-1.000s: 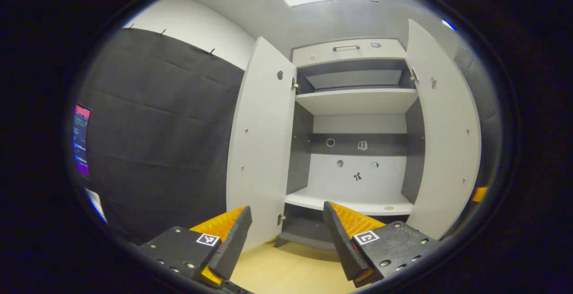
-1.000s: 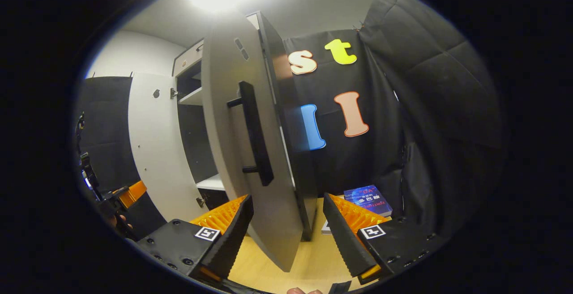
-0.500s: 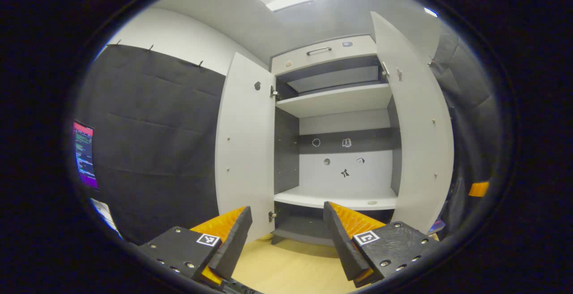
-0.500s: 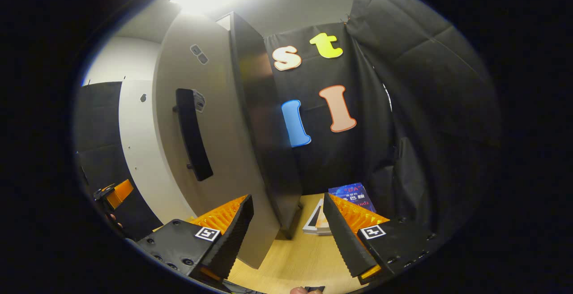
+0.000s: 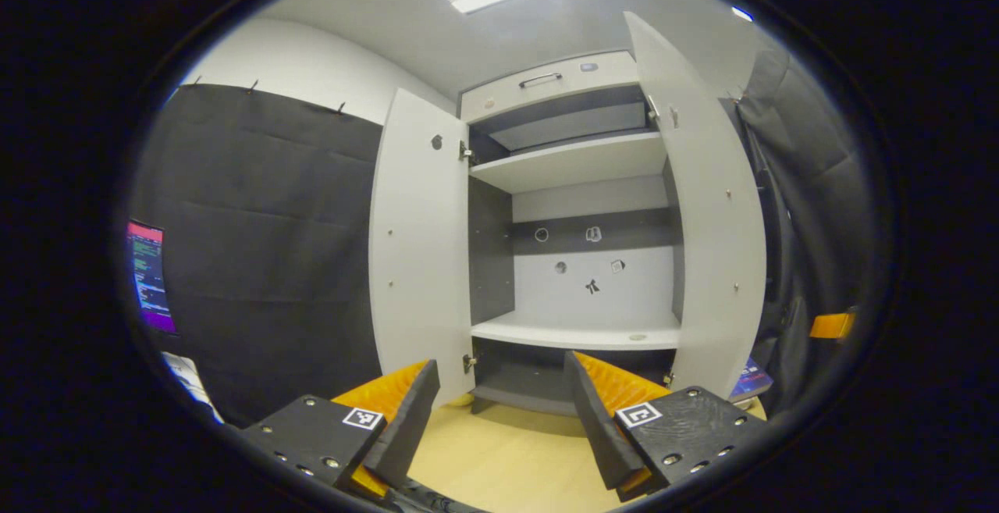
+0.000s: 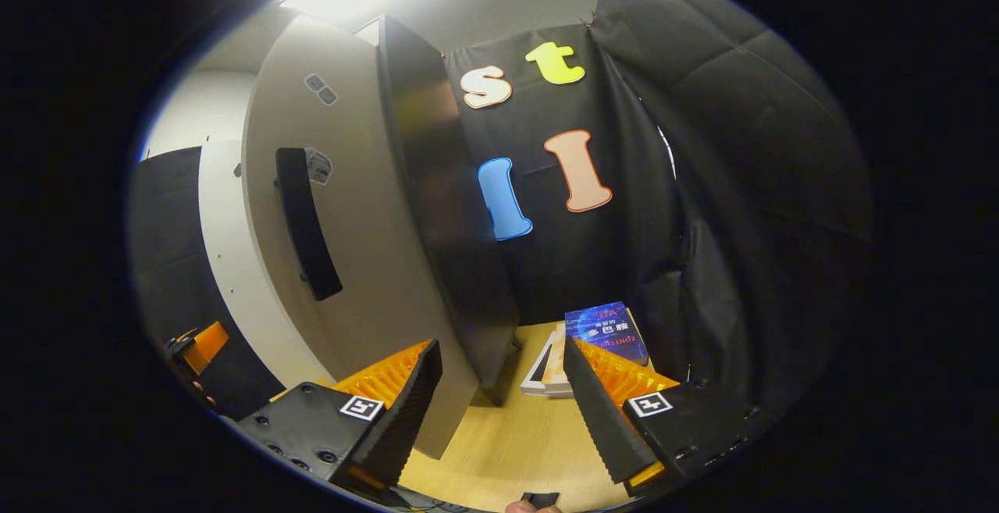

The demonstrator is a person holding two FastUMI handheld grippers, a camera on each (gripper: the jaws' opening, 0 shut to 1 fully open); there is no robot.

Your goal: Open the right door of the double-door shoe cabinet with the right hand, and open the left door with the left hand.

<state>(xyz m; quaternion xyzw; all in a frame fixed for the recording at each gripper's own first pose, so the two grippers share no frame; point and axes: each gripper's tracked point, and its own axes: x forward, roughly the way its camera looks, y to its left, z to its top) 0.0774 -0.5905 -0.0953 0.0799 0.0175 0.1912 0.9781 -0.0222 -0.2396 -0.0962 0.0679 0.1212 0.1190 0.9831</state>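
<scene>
Right door (image 6: pixel 351 224) farther left of jaws

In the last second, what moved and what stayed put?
The right door swung further open, so its handle slid left in the right gripper view. The left gripper backed off slightly. The left door stayed open; both grippers, including the right gripper, stayed open and empty.

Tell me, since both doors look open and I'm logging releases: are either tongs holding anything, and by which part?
Nothing is held. The left tongs and right tongs both stand open with only floor between their fingers, clear of the right door's handle.
</scene>
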